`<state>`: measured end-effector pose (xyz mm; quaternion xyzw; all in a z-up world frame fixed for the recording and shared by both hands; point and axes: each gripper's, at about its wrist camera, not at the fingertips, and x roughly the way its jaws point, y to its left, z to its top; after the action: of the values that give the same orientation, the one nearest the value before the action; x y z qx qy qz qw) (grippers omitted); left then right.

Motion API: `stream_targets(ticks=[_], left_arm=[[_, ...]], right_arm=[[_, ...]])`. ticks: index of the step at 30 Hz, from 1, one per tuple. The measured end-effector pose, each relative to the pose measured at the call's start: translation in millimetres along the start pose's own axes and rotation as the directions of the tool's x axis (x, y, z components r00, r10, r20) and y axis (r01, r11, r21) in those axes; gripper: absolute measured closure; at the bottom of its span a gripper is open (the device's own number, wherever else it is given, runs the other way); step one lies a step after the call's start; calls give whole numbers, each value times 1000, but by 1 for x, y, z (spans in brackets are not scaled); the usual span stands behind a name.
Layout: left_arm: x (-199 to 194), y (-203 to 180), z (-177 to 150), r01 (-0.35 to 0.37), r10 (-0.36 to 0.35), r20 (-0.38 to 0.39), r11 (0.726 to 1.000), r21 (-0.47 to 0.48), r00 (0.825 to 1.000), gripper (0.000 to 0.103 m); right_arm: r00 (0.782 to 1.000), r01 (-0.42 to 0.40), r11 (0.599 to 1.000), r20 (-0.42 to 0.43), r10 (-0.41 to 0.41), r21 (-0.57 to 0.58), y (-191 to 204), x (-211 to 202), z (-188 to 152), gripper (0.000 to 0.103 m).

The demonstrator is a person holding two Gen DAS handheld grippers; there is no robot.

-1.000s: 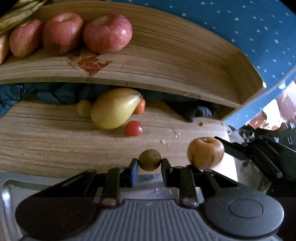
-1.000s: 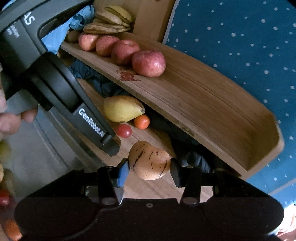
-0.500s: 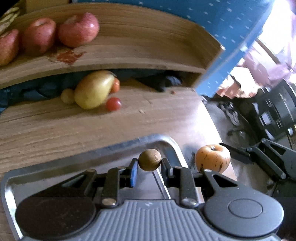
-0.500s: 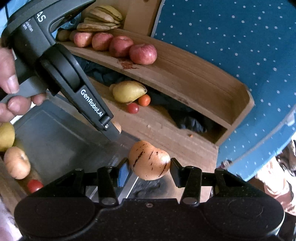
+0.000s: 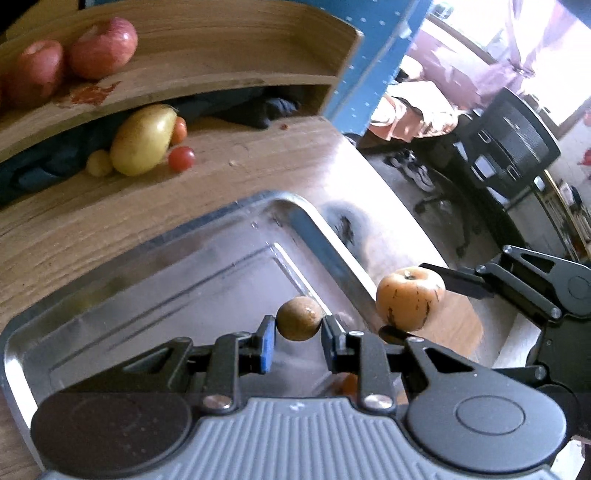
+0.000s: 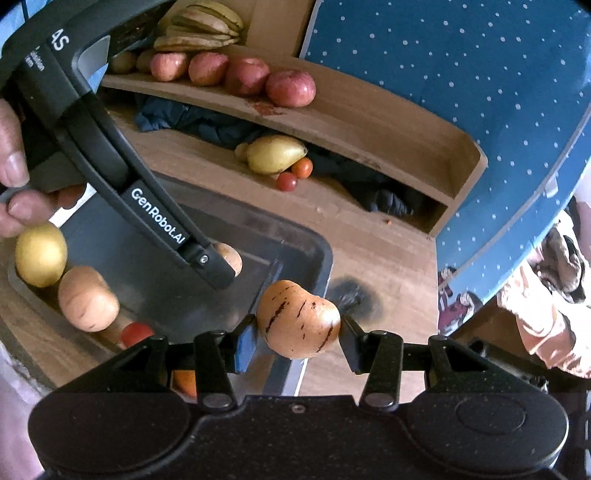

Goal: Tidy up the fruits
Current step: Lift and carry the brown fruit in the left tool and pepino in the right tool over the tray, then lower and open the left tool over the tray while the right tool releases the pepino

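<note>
Two fruits held, one per gripper. Left gripper (image 5: 298, 334): fingers closed narrowly on a small round brown fruit (image 5: 300, 317), lifted above the shiny rectangular metal tray (image 5: 147, 254), near its right rim. Right gripper (image 6: 298, 341): fingers set wider, clamped on a larger orange fruit with dark streaks (image 6: 298, 319), hanging over the tray's right edge and the wooden worktop (image 6: 369, 251). Same streaked fruit seen from the left wrist view to the right of the brown one, close beside it but not touching.

Resting on the worktop at the near left edge of the tray in the right wrist view: a round yellow fruit (image 6: 40, 254), a pale orange fruit (image 6: 88, 299) just beside it, and a small red tomato (image 6: 136, 334) nearer still. Whether these lie inside the tray or just outside its rim: hard to tell.

Farther back, under the curved wooden shelf (image 5: 207, 48): a large yellow-green pear-shaped fruit (image 5: 142, 140) with a small yellowish fruit (image 5: 99, 163) at its left, a red cherry tomato (image 5: 181, 158) at its right and an orange tomato (image 5: 180, 130) tucked behind. Dark blue cloth (image 6: 192, 118) bunched beneath the shelf. On top of the shelf, a row of red apples (image 6: 243, 75) and, at the far left end, a bunch of bananas (image 6: 201, 27).
</note>
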<state>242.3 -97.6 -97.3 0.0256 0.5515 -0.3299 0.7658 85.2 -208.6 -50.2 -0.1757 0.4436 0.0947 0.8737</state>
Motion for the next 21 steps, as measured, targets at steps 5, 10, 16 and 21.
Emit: stream_targets(ticks=[5,10,16,21], left_arm=[[0,-5,-12,20,-19,-21,998,53,1000,73],[1,-11,-19,35,-31,-38,994,99,999,73],[4,-18,-25,29,-21,-57,989,146,998,73],[6,-23,-29,25,-14,-65,985,169,998,73]], right_arm=[[1000,20,999,-16,-20,28,12,-6,-8,54],[999,38,998,-32,-36,59,19,-11,-16,54],[997,59,995,-47,-55,80,23,-14,-24,54],[996,69,994,-55,-64,90,23,-12,-27,54]])
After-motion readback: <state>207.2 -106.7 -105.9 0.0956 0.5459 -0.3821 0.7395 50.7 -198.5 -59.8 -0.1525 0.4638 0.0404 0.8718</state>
